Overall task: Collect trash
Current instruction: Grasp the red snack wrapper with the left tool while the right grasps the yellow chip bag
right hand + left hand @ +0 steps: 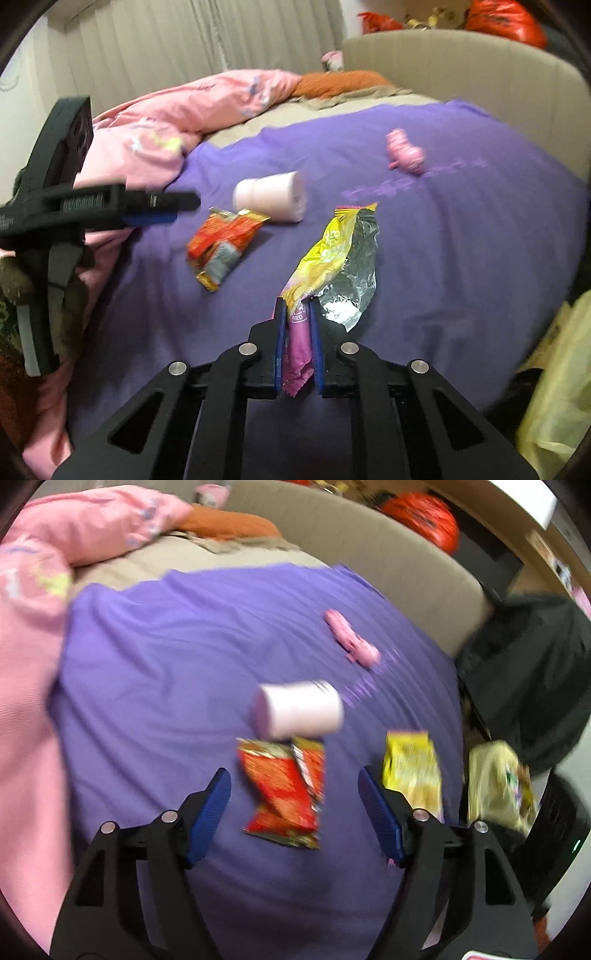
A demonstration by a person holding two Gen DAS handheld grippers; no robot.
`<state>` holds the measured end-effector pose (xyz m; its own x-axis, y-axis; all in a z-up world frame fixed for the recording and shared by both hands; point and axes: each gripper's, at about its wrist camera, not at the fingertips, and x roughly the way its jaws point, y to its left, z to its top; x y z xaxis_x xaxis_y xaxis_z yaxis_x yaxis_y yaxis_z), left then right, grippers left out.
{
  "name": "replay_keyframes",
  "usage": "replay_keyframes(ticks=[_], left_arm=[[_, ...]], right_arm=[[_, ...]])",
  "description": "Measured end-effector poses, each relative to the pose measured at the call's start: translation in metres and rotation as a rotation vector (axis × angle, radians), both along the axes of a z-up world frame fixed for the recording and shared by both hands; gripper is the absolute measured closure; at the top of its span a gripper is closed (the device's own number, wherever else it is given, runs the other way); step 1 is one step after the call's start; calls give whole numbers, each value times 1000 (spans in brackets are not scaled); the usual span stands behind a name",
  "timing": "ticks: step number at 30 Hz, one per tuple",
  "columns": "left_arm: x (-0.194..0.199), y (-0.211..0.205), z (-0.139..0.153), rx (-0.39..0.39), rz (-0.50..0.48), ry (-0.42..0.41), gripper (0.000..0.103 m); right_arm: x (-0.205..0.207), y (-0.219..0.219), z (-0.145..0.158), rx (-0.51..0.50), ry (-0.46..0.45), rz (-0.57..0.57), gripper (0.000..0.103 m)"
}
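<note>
A purple sheet (461,236) is spread over a bed. A yellow wrapper (332,258) is clamped in the closed right tool (298,332), near the bed's near edge. The left tool (293,797) is held with jaws wide apart around nothing, above a red wrapper (286,790). A white cup (299,709) is seen lying on its side just beyond. Bare sheet is left towards the padded far edge (480,66).
</note>
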<state>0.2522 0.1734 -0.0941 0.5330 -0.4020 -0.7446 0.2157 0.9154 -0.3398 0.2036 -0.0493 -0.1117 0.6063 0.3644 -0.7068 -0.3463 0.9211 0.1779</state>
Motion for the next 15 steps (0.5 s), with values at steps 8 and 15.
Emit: replay_keyframes(ticks=[8, 15], left_arm=[[0, -29, -27, 125, -18, 37, 37], [5, -21, -36, 129, 30, 65, 68]], right_arm=[[-3, -28, 2, 30, -2, -63, 90], [-6, -26, -1, 10, -6, -55, 90]])
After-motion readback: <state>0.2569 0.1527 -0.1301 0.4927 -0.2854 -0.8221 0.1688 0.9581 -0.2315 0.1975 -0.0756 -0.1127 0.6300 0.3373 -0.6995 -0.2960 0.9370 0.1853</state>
